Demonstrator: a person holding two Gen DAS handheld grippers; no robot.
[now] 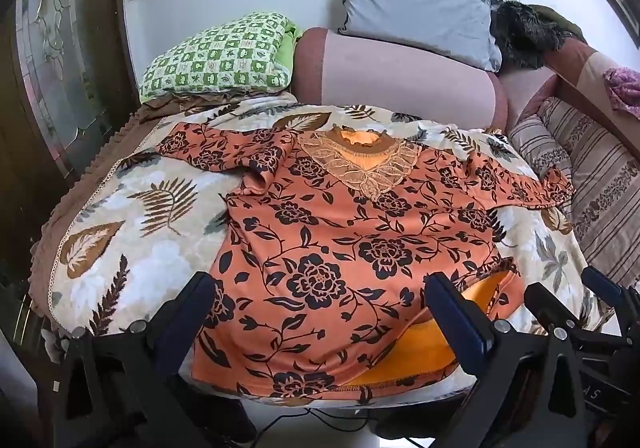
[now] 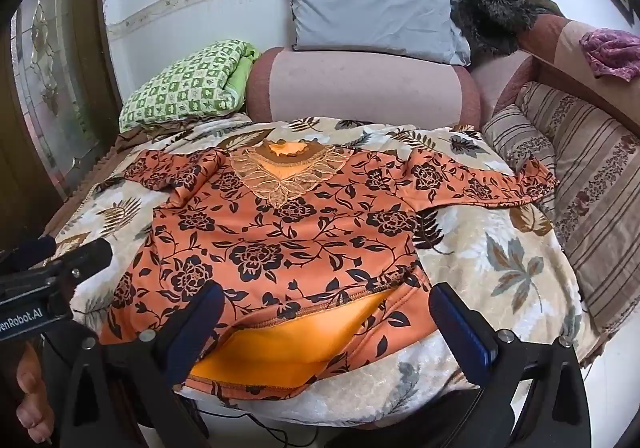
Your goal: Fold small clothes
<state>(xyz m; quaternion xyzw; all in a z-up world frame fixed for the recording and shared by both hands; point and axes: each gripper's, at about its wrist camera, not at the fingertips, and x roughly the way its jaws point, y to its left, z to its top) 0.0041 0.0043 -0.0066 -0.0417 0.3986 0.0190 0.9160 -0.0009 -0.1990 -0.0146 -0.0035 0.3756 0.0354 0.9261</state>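
On the leaf-print blanket, orange floral top lies flat, hem at near edge, neckline far. Soft, light, limp knit; hem gapes. Left gripper and right gripper both wide, empty. Pinch at shoulder and hem corners.

A: Top colours?
B: Orange, black rose-and-vine print. Tan lace at the neckline, plain bright orange lining showing at the hem.
A: And under it?
B: Blanket: cream, brown and grey leaf print, brown trim.
A: Pillows?
B: Grey pillow plain. Folded quilt: green-and-white checks, lime edge. Bolster: pale pink, darker reddish ends. Striped cushion: beige, brown stripes with floral bands.
A: Grippers?
B: Black frames, dark blue pads.
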